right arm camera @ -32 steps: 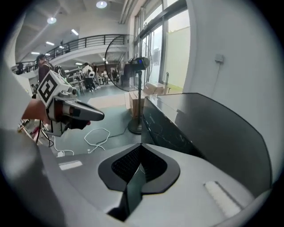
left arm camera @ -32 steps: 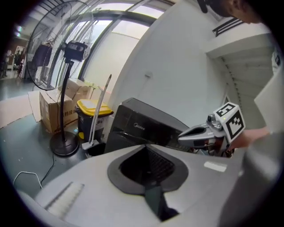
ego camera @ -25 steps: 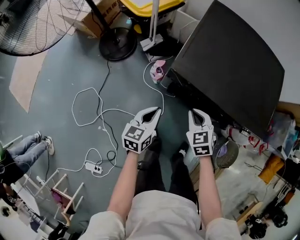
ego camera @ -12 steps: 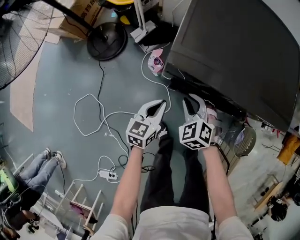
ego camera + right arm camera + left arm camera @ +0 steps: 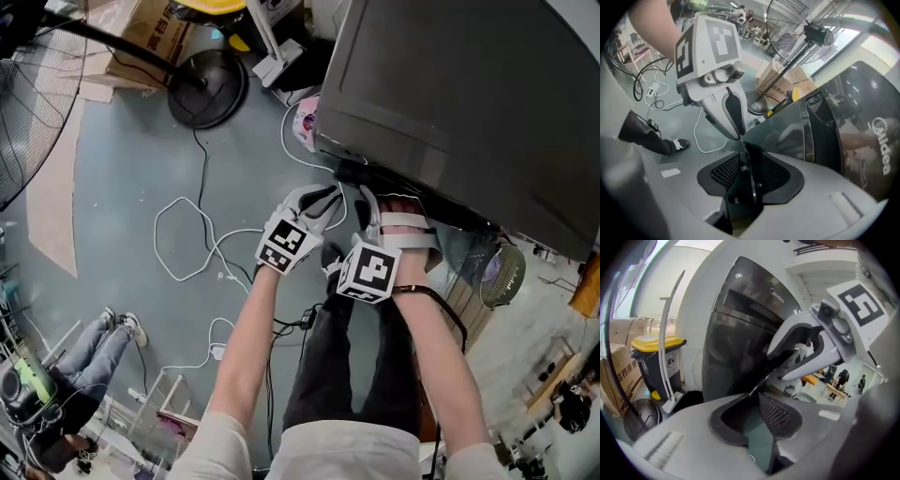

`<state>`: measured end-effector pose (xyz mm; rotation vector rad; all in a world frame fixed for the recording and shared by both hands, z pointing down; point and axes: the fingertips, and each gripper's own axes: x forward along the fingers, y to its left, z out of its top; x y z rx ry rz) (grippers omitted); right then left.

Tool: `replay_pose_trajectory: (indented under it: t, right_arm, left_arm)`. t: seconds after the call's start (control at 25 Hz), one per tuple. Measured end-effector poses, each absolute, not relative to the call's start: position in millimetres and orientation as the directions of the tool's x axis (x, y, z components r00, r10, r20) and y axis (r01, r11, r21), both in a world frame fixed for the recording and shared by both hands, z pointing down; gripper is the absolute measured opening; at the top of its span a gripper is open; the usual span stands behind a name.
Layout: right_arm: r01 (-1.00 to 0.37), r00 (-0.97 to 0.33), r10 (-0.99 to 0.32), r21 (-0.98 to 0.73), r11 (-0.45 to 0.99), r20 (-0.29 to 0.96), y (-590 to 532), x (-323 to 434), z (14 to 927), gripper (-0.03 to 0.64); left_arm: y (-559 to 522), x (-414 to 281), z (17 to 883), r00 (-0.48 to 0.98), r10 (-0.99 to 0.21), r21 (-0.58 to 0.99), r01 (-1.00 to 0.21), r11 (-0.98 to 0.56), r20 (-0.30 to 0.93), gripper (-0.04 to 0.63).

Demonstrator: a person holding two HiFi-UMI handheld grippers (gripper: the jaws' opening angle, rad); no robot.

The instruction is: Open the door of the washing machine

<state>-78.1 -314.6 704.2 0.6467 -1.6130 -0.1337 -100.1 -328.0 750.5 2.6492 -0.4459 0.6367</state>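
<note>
The washing machine [image 5: 469, 94] is a dark, glossy box at the upper right of the head view. Its front fills the middle of the left gripper view [image 5: 740, 333] and its branded face shows in the right gripper view [image 5: 825, 136]. My left gripper [image 5: 328, 199] and right gripper [image 5: 380, 202] hang side by side just below the machine's near edge, over the floor. Both sets of jaws are opening, and I see nothing between either pair [image 5: 757, 423] [image 5: 747, 183]. Each gripper also sees the other: the right gripper [image 5: 776, 364] and the left gripper [image 5: 733, 133].
White and black cables [image 5: 187, 234] loop over the grey floor left of my hands. A fan base [image 5: 204, 89], a cardboard box [image 5: 150, 42] and a yellow-lidded bin [image 5: 658, 357] stand beyond. A pink object [image 5: 305, 122] lies by the machine's corner. A person's legs [image 5: 103, 342] are at lower left.
Both grippers dropped toward the machine's near edge and rolled at the wrist. Their jaws, shut before, now stand parted. The machine has grown larger in the head view.
</note>
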Motion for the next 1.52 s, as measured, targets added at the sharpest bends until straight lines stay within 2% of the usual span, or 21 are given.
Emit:
replay_pose_trajectory:
  t: [0.2, 0.36, 0.48, 0.88, 1.08, 1.36, 1.52]
  right_arm:
    - [-0.257, 0.107, -0.414, 0.427, 0.867, 0.904, -320.7, -86.2, 719.0, 0.132]
    - [-0.287, 0.171, -0.374, 0.409, 0.866, 0.912, -321.0, -76.9, 732.9, 0.132]
    - [-0.287, 0.165, -0.339, 0.374, 0.882, 0.926, -315.3, -77.2, 744.3, 0.133]
    - [-0.268, 0.219, -0.339, 0.391, 0.880, 0.915, -320.9, -76.7, 754.9, 0.133]
    - [-0.246, 0.272, -0.337, 0.404, 0.881, 0.901, -322.8, -73.7, 758.9, 0.132]
    - [-0.203, 0.272, -0.368, 0.427, 0.881, 0.889, -324.9, -74.6, 759.6, 0.121]
    - [-0.230, 0.275, -0.346, 0.411, 0.882, 0.897, -323.1, -78.5, 760.6, 0.109]
  left_arm:
    - [-329.5, -85.5, 769.4, 0.854, -0.111, 0.236, -0.263, -0.936, 0.508, 0.178]
    - [-324.9, -69.5, 779.6, 0.856, -0.041, 0.216, -0.176, -0.961, 0.516, 0.207]
    - [-325.0, -64.5, 779.7, 0.848, -0.009, 0.207, -0.140, -0.968, 0.530, 0.207]
    - [-314.2, -41.8, 798.4, 0.790, 0.132, 0.154, 0.049, -0.987, 0.598, 0.207]
    - [-315.4, -41.8, 799.3, 0.796, 0.155, 0.174, 0.063, -0.983, 0.585, 0.224]
    - [-318.1, -42.3, 796.4, 0.833, 0.117, 0.222, -0.007, -0.975, 0.540, 0.224]
    - [-316.0, -45.7, 797.1, 0.830, 0.110, 0.226, -0.020, -0.974, 0.546, 0.223]
